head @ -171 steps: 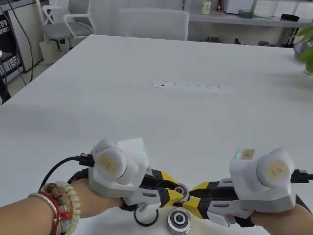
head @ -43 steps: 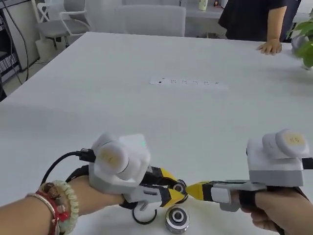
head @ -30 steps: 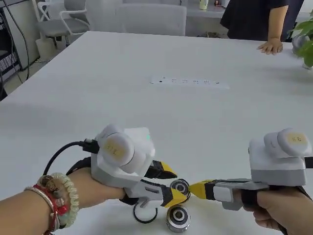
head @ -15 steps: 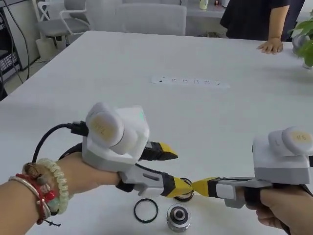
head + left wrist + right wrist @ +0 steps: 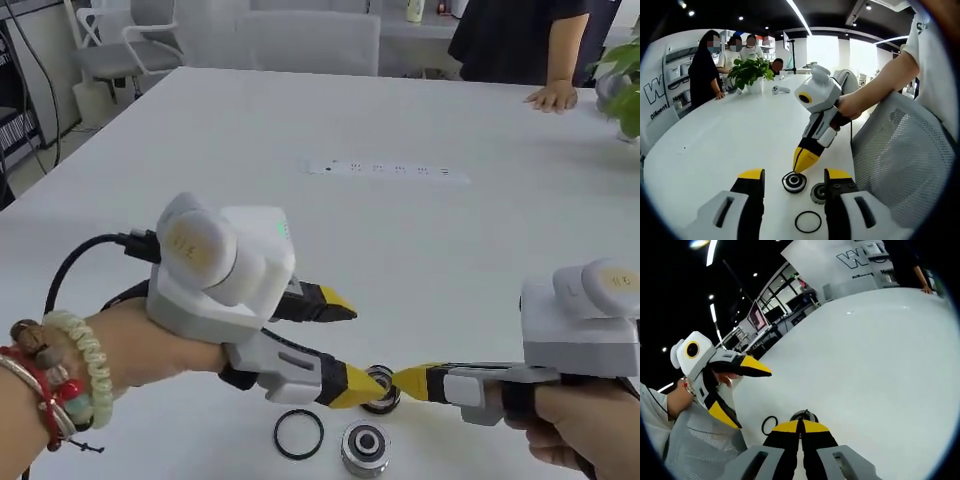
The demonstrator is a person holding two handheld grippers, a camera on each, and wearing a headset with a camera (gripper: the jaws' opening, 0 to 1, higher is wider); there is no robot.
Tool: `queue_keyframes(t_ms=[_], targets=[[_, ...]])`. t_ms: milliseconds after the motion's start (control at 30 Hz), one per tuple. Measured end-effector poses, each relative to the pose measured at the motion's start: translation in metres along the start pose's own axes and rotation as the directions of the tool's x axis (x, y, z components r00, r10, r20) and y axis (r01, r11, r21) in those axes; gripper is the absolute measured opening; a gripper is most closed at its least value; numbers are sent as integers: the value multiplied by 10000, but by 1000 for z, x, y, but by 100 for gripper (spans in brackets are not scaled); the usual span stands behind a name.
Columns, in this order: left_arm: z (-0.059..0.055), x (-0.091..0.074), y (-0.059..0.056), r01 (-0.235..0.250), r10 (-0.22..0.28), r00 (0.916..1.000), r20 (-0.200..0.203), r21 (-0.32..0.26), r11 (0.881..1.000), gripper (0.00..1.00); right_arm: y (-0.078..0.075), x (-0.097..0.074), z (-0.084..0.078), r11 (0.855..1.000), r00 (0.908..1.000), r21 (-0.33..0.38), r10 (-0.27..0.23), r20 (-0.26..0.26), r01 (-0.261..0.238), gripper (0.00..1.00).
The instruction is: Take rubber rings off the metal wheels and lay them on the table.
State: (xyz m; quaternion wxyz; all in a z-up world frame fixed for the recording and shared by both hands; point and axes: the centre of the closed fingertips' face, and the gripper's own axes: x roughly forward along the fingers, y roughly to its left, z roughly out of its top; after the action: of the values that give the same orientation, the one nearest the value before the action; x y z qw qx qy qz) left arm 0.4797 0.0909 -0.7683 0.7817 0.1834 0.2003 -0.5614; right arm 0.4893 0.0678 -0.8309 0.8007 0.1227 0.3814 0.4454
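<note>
Left hand-held gripper (image 5: 360, 348): has let go, jaws now wide, empty.
Right hand-held gripper (image 5: 403, 378): jaws closed, tip at wheel (image 5: 381, 392).
Loose ring (image 5: 298, 433): on bench (image 5: 300, 250); second ring pending.

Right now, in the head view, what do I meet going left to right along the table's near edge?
beaded bracelets → loose rubber ring → near metal wheel → right gripper. The second wheel, at the jaw tips, overlaps the near one: left out.
</note>
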Motion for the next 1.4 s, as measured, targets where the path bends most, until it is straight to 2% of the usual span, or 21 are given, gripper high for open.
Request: queue_keyframes(t_ms=[133, 233, 467, 667, 900, 1000, 1400], targets=[[7, -11, 2, -105, 105, 9999, 7, 239, 9997, 47, 1, 0, 1, 10000, 10000, 24, 35, 16, -35, 0], [8, -21, 1, -84, 89, 9999, -137, 337, 9994, 50, 3, 0, 1, 10000, 10000, -15, 75, 20, -75, 0], [12, -46, 2, -390, 399, 9991, -139, 618, 9973, 53, 7, 0, 5, 9997, 9996, -4, 224, 155, -224, 0], [7, -71, 4, -794, 819, 9962, -310, 747, 9940, 55, 7, -1, 8, 9998, 9994, 40, 204, 285, -205, 0], [3, -94, 3, -1235, 1257, 9917, -270, 710, 9898, 60, 7, -4, 14, 9996, 9982, 169, 218, 563, -228, 0], [1, -101, 2, -1360, 1381, 9900, -272, 688, 9883, 61, 6, -5, 15, 9989, 9975, 351, 279, 647, -302, 0], [-9, -120, 4, -1861, 1870, 9821, -244, 352, 9819, 62, 11, -6, 17, 9990, 9968, 314, 302, 744, -326, 0]])
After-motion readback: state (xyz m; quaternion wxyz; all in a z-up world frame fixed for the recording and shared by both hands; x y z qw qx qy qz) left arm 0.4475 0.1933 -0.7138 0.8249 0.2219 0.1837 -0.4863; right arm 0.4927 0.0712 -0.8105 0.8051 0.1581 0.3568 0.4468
